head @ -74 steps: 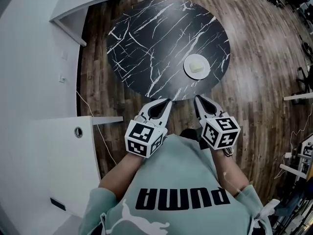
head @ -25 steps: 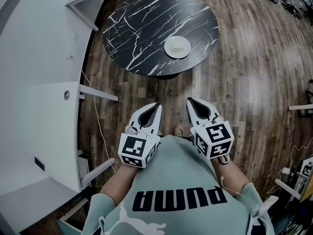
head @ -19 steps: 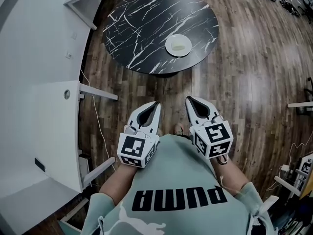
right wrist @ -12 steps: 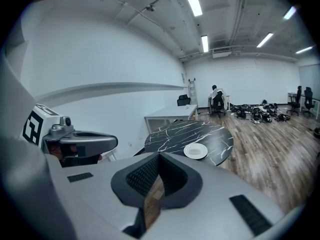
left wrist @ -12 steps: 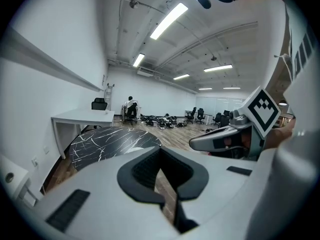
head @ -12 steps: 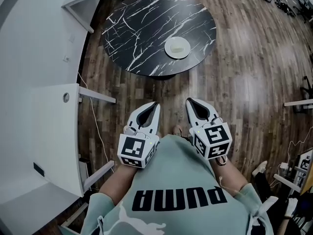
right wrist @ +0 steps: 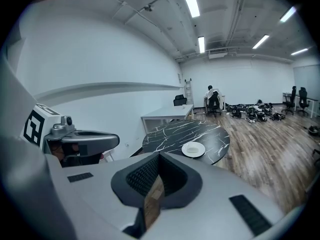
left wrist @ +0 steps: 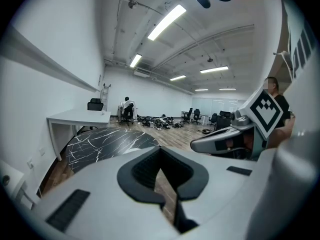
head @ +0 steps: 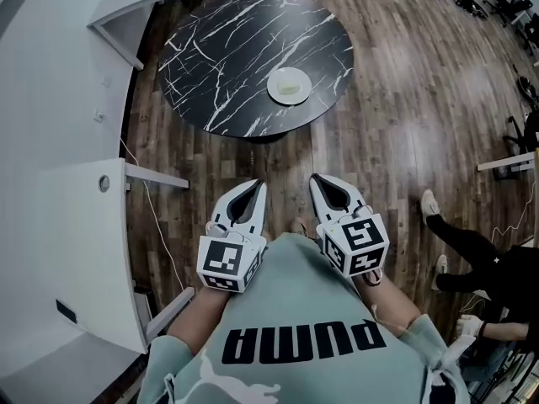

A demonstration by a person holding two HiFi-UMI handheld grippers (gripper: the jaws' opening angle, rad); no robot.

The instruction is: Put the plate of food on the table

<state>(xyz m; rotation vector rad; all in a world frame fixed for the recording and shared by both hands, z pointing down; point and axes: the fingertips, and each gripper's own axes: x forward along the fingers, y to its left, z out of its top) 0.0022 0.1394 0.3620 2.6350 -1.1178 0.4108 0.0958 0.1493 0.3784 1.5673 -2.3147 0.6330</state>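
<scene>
We hold the left hand-held gripper (head: 253, 188) and the right hand-held gripper (head: 319, 182) side by side at mid-frame over the wooden floor (head: 396, 133), each with its jaws closed on nothing. The plate of food (head: 289, 86) sits on the dark marbled table (head: 219, 66) at upper centre, well apart from both.

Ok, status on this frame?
Left gripper shut, empty. Right gripper shut, empty. Plate of food on table, grippers apart from it. Nothing in the way.
</scene>
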